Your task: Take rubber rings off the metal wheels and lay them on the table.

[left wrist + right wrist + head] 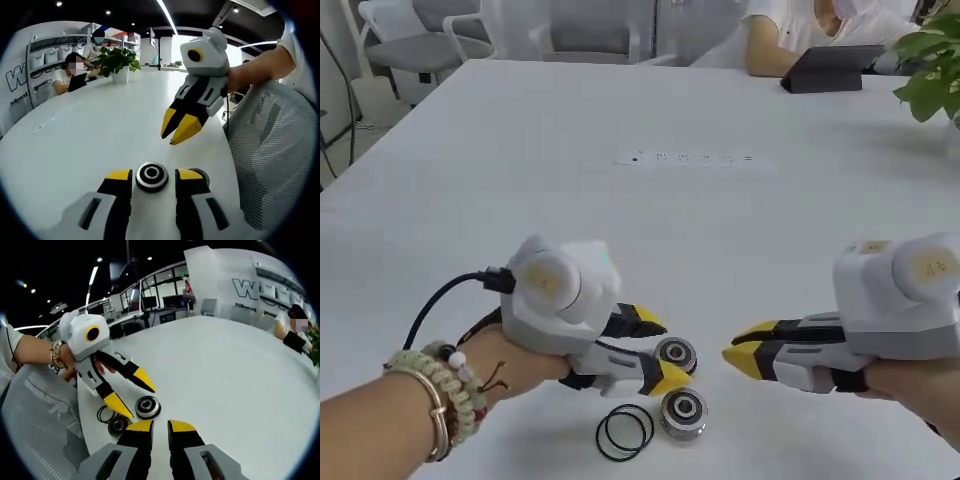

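Observation:
Two metal wheels lie near the table's front edge. One wheel [676,353] [151,176] [148,407] sits between the yellow tips of my left gripper [658,350] [153,175] [135,397], which is open around it without touching. The second wheel [682,412] [119,425] lies just nearer to me. Two thin black rubber rings [625,432] [105,414] lie flat and overlapping beside it. My right gripper [748,348] [177,132] [161,426] hovers a short way right of the wheels, its jaws together and holding nothing.
A recessed socket strip [690,158] is set in the white table [520,200] further back. A person with a dark tablet [830,68] sits at the far side, next to a potted plant [932,75]. A mesh chair back [270,150] stands close behind the front edge.

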{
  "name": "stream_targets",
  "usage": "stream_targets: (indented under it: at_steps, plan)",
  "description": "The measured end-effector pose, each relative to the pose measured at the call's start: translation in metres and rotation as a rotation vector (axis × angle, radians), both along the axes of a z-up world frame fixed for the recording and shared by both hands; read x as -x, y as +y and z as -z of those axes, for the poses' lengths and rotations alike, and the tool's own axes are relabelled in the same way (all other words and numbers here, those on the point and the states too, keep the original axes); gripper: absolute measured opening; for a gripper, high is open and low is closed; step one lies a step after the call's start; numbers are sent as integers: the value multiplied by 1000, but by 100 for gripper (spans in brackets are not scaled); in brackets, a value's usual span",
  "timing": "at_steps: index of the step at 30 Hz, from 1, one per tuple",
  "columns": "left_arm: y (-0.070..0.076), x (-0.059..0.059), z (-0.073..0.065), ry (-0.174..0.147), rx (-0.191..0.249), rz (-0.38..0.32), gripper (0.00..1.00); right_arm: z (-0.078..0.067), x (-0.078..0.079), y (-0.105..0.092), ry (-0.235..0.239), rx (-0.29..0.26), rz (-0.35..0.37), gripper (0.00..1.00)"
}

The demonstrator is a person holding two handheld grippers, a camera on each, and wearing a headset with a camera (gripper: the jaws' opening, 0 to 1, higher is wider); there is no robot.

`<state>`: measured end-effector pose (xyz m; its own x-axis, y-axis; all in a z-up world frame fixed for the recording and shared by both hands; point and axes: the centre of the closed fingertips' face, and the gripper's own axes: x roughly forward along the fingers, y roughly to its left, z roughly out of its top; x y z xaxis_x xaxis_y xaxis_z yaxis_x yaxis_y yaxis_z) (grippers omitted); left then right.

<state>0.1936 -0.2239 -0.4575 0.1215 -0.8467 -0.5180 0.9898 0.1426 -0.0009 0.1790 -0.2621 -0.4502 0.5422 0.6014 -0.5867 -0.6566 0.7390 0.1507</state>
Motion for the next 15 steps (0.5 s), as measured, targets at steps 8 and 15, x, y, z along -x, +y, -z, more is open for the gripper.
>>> stream_targets:
  at_steps: [8, 15]
  plan:
    - [-3, -1, -4, 5, 35, -15, 17, 2, 1, 2, 6, 8, -10, 8]
    - [-1, -2, 3, 36, 24, -42, 16, 4, 2, 4, 13, 3, -17, 8]
